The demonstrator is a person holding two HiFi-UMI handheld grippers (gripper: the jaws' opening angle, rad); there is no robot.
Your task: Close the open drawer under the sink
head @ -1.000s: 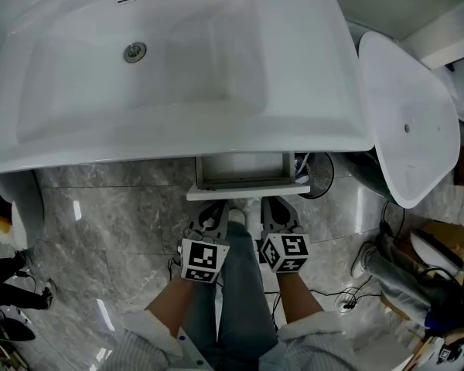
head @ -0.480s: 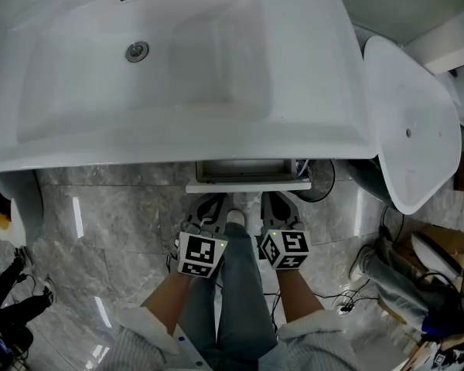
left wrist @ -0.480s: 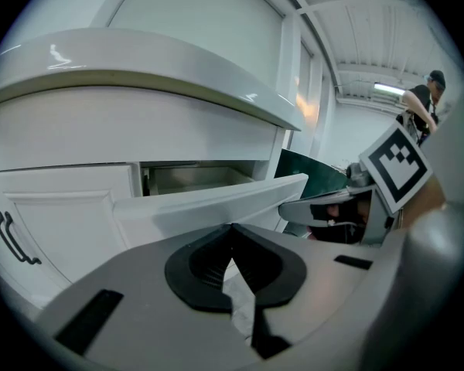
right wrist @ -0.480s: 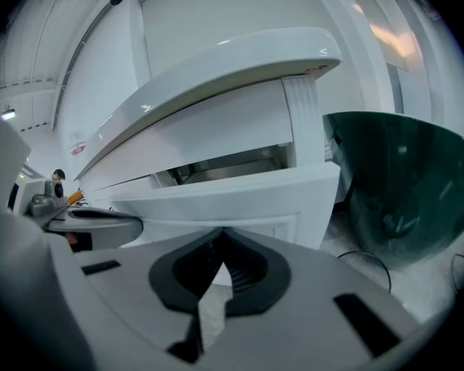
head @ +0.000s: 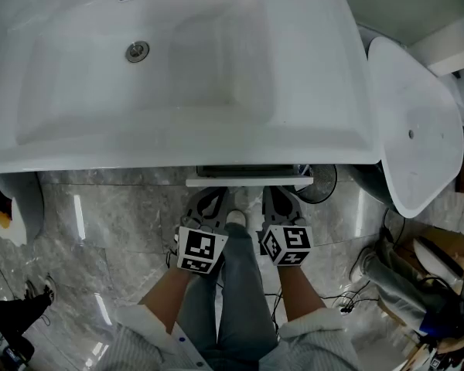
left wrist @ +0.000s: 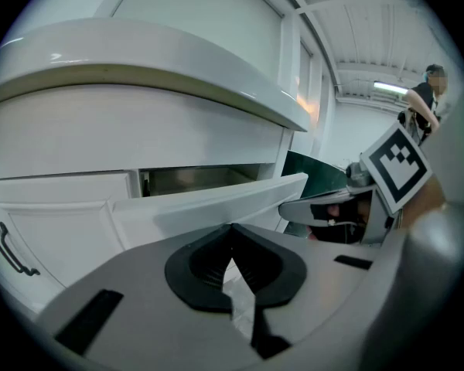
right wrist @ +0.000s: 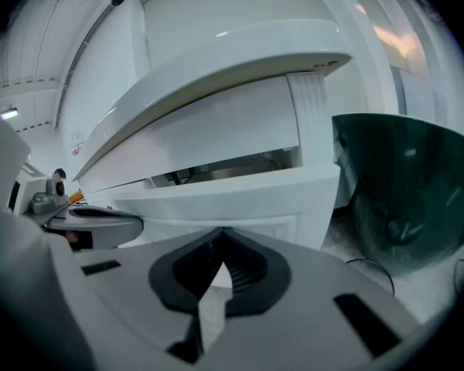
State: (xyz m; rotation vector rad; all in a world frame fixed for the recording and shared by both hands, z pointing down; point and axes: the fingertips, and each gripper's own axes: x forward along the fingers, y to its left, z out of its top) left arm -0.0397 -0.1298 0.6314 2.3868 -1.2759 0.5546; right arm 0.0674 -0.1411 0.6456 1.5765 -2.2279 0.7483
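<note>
The white drawer (head: 249, 182) sticks out only a little from under the big white sink (head: 317, 130); a thin strip of its inside shows. My left gripper (head: 209, 202) and right gripper (head: 279, 199) are side by side just in front of the drawer front, tips at or almost at it. In the left gripper view the jaws are shut with nothing between them, and the drawer front (left wrist: 209, 203) slants just beyond the gripper (left wrist: 232, 229). In the right gripper view the gripper (right wrist: 220, 234) is also shut and empty, close under the drawer front (right wrist: 232, 195).
A second white basin (head: 414, 130) leans at the right. A dark green tub (right wrist: 406, 184) stands right of the cabinet. Cables (head: 348, 300) lie on the grey marble floor. A cabinet door with a dark handle (left wrist: 6, 246) is left of the drawer. A person (left wrist: 421, 103) stands far off.
The drawer has slid inward under the sink; much less of its inside shows now. Both grippers moved forward with it toward the cabinet.
</note>
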